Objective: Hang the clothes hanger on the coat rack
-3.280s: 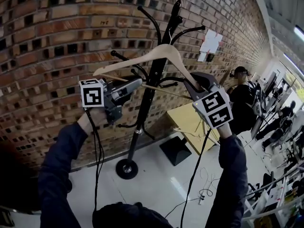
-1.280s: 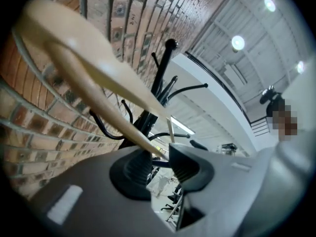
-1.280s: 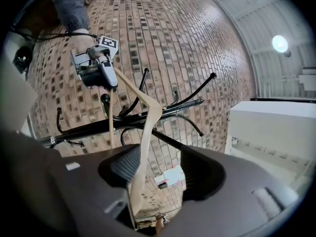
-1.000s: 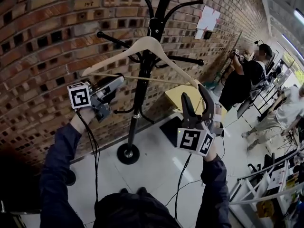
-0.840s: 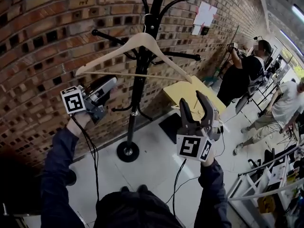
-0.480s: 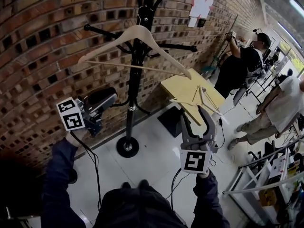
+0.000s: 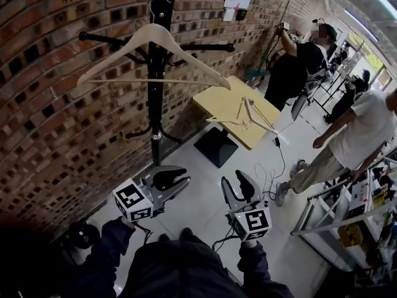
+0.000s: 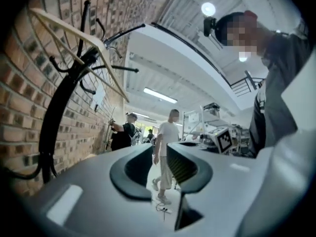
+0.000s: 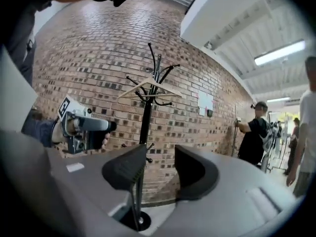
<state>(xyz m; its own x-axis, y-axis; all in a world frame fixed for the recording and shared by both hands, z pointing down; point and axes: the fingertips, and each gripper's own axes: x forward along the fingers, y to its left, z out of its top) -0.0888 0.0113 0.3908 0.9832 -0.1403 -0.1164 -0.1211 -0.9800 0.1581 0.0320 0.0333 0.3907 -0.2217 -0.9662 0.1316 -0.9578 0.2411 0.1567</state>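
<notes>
The hanger (image 7: 152,31) hangs high on the coat rack (image 7: 155,113). Well below it, my left gripper (image 7: 185,180) and right gripper (image 7: 234,182) are empty, jaws partly apart after closing a little. I'd judge it best to draw back gently without brushing the rack

Wooden hanger (image 9: 167,88) high on the black coat rack (image 9: 144,127), brick wall (image 9: 98,58) behind, a person (image 9: 254,137) at right

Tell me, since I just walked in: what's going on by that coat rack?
A person holds a two-jaw gripper in each hand. The wooden clothes hanger hangs on the black coat rack by the brick wall. The left gripper and right gripper are low, clear of it, nothing between their jaws, which have just been closing but stand apart.
</notes>
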